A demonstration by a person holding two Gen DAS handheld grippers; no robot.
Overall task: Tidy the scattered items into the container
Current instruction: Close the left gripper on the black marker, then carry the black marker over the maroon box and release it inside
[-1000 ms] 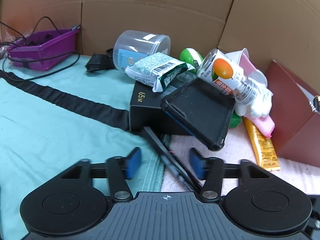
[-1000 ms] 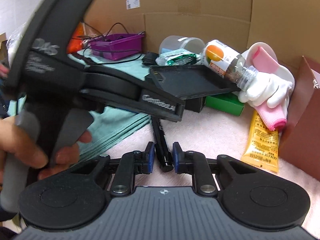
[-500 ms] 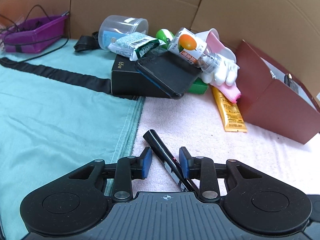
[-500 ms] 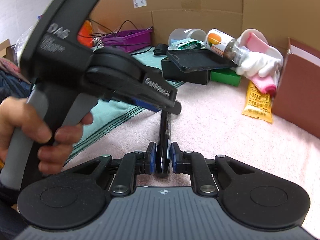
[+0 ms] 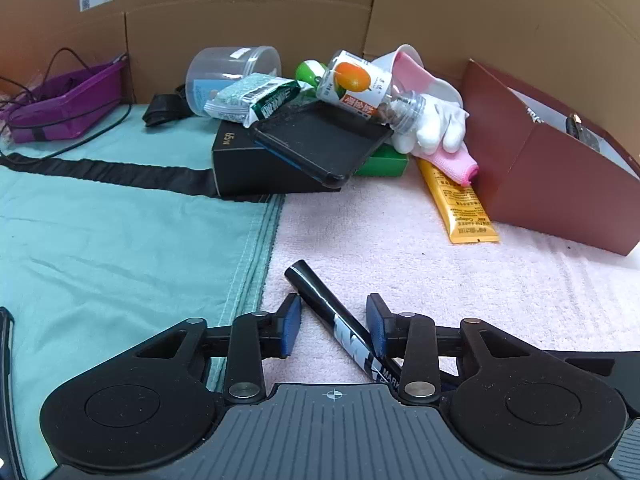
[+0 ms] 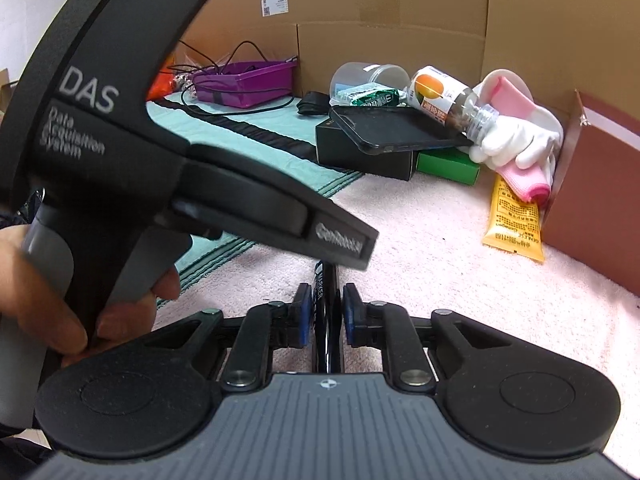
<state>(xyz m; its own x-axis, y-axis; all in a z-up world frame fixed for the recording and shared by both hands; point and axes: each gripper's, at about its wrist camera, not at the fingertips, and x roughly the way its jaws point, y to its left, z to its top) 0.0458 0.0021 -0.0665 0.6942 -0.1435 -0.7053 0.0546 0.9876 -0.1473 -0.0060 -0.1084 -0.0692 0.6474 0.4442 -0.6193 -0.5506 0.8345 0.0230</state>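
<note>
My right gripper (image 6: 326,312) is shut on a black marker (image 6: 325,296) and holds it above the pink towel. In the left wrist view the same marker (image 5: 320,300) passes slantwise between the fingers of my left gripper (image 5: 334,326), which is open around it without clamping it. The left gripper's body (image 6: 132,168) fills the left of the right wrist view. The dark red open box (image 5: 560,172) stands at the right by the cardboard wall. The scattered pile holds a black tray (image 5: 324,140), a bottle (image 5: 360,88), a snack packet (image 5: 256,96) and a yellow tube (image 5: 456,200).
A black box (image 5: 244,168), a green box (image 5: 384,164), a clear tub (image 5: 228,72) and white and pink gloves (image 5: 436,128) are in the pile. A purple bin (image 5: 64,104) with cables sits far left on teal cloth (image 5: 120,240). Cardboard walls (image 5: 280,8) close the back.
Both grippers have drawn back from the pile with the marker. The left gripper narrowed around the marker, then opened a little. The right gripper has stayed shut on it.
</note>
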